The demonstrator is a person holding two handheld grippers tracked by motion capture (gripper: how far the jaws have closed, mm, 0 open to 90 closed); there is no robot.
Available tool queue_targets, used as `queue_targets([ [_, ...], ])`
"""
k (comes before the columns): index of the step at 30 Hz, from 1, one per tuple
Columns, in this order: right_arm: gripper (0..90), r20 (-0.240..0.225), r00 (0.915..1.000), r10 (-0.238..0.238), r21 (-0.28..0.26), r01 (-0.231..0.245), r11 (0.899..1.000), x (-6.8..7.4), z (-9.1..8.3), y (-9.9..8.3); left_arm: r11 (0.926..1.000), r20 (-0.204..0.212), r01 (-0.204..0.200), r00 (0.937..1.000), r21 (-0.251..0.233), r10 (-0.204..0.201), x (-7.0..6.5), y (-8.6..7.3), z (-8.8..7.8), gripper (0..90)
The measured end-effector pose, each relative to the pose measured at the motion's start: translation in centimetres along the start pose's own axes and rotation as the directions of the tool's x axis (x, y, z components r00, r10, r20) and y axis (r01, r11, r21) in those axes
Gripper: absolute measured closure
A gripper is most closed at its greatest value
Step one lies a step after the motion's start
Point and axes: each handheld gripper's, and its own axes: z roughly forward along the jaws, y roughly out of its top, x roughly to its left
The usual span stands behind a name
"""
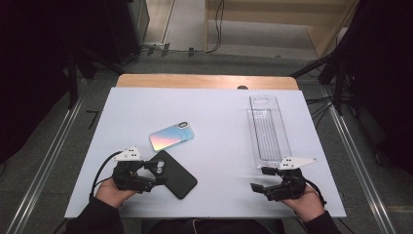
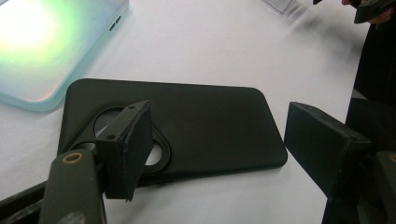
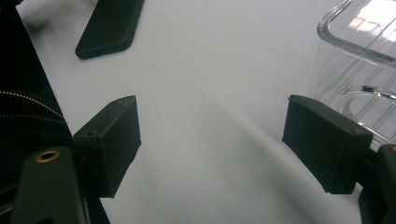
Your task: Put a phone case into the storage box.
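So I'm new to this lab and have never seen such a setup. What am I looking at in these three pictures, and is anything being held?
There is no robot here. A person holds a hand-operated two-jaw gripper in each hand: the left gripper and the right gripper. The high view looks down from above the person's side of the table. The other two pictures come from cameras riding on the grippers, looking along their black jaws.

On the table lie a black phone case, an iridescent phone case and a clear plastic tray.

Nothing is held. Both grippers are open. The left one's jaws stand wide on either side of the black case, one jaw over its camera cutout. The right one is open over bare table beside the tray.
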Motion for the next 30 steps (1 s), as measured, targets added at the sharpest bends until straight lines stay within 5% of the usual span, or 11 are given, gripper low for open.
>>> queue_targets([
  [30,17.2,-0.004,1.0,0.0,-0.002,0.0,1.0,0.01,0.0,-0.04,0.9997,-0.024,0.023,0.9994,0.0,-0.023,0.23,0.08,-0.07,24.3],
])
